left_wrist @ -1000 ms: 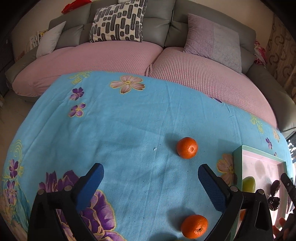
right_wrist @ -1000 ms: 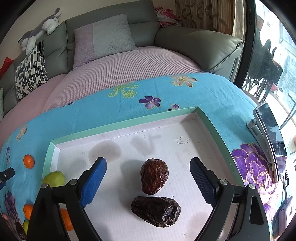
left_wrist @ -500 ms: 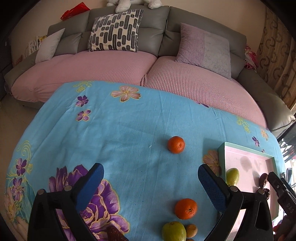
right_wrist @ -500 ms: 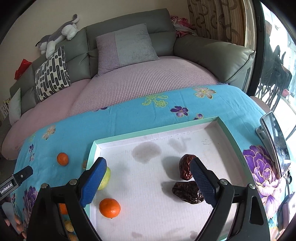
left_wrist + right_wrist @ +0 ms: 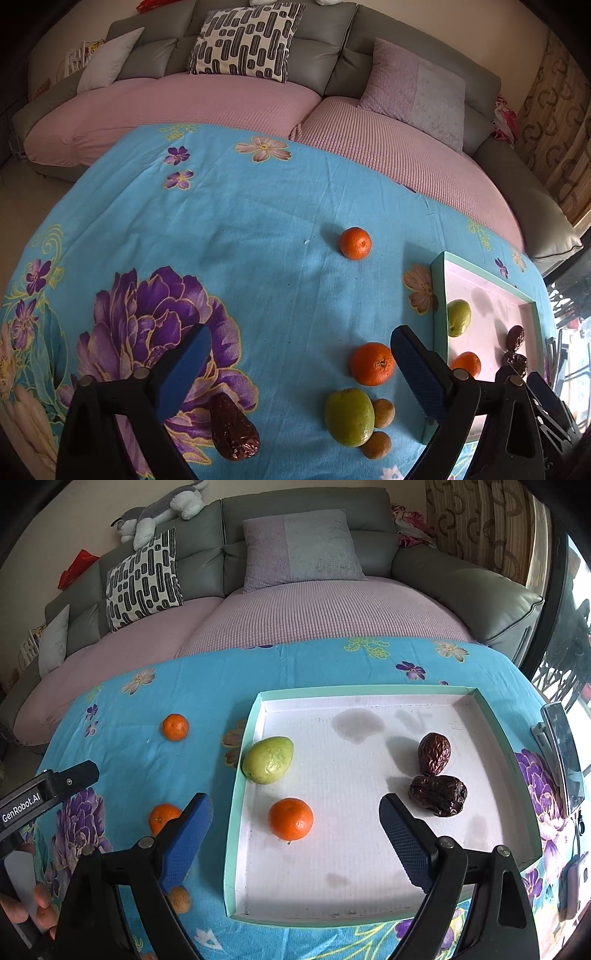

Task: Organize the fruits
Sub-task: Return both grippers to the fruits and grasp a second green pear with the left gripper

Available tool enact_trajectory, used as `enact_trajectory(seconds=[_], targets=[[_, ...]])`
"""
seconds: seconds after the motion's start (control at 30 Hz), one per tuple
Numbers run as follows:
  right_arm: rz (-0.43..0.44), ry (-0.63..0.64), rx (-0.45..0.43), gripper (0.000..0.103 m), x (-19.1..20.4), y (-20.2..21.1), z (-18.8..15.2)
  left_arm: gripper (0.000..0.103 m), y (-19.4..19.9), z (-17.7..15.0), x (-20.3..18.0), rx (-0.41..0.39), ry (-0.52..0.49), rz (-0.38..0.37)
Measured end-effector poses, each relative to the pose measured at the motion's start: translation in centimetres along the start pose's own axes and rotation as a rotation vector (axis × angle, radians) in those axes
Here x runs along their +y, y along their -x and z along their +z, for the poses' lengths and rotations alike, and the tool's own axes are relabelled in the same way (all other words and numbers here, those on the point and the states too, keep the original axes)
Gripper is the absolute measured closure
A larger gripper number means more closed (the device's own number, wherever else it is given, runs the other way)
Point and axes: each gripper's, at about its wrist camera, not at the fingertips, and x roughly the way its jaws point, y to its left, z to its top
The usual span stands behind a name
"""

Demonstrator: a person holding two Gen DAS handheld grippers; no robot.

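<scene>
A white tray with a mint rim (image 5: 243, 775) (image 5: 439, 295) lies on the blue floral cloth. It holds a green fruit (image 5: 268, 760), an orange (image 5: 291, 819) and two dark dates (image 5: 434, 753) (image 5: 437, 795). On the cloth lie two oranges (image 5: 355, 243) (image 5: 372, 363), a green fruit (image 5: 349, 416), two small brown fruits (image 5: 383, 413) (image 5: 376, 445) and a date (image 5: 232, 430). My left gripper (image 5: 301, 373) is open above the loose fruit. My right gripper (image 5: 295, 834) is open above the tray's orange.
A grey sofa with pink covers (image 5: 229, 99) and cushions curves behind the table. A phone on a stand (image 5: 563, 753) stands right of the tray. The cloth's far left part (image 5: 147, 221) is bare.
Both grippers have pulled back and up. More of the table shows: the date, green fruit and small brown fruits near the left gripper, and the tray's orange under the right one.
</scene>
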Motion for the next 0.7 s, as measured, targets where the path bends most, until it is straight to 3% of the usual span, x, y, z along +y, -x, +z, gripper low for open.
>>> enact_trajectory(seconds=[0.1, 0.27, 0.33, 0.43, 0.7], targets=[[0.010, -0.022, -0.002, 0.011, -0.2, 0.4, -0.6, 0.008, -0.4, -0.9, 0.0, 0.033, 0.008, -0.034], [0.008, -0.040, -0.001, 0.011, -0.6, 0.4, -0.6, 0.026, -1.7, -2.1, -0.1, 0.123, 0.051, -0.128], [0.007, -0.051, 0.005, 0.011, -1.0, 0.2, -0.6, 0.027, -2.0, -2.6, -0.4, 0.144, 0.044, -0.142], [0.008, -0.057, 0.018, 0.011, -1.2, -0.1, -0.6, 0.042, -2.4, -3.4, -1.0, 0.180, 0.034, -0.167], [0.022, -0.038, 0.017, 0.011, -0.6, -0.1, -0.5, 0.051, -3.8, -4.7, -1.6, 0.259, 0.045, -0.205]])
